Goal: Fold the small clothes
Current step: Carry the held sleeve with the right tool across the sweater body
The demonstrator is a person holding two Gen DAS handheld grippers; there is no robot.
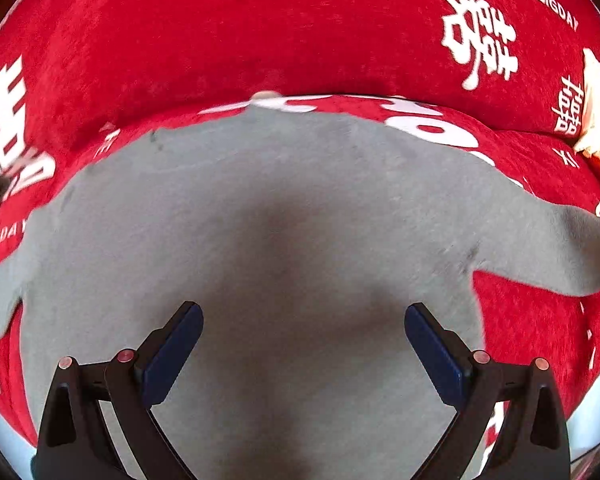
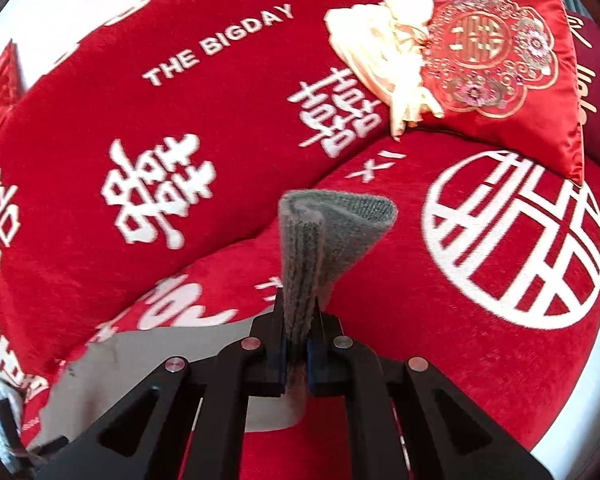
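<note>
Grey garment [image 1: 260,220] spread flat on red sofa cover [image 1: 220,32]. Left gripper [image 1: 302,344] spread, empty, above garment middle. Right gripper [image 2: 298,320] pinching ribbed cuff [image 2: 324,232], sleeve lifted at garment's 3 o'clock. Step, judged: sleeve fold. Next: carry cuff inward toward 9 o'clock, then release.

grey garment [image 1: 260,240] | plain grey knit, small – spread mostly flat on the red patterned sofa seat | one sleeve trails off to the side | a bunched ribbed end [image 2: 320,236] stands upright, lifted clear of the seat – pinched at its base
</note>
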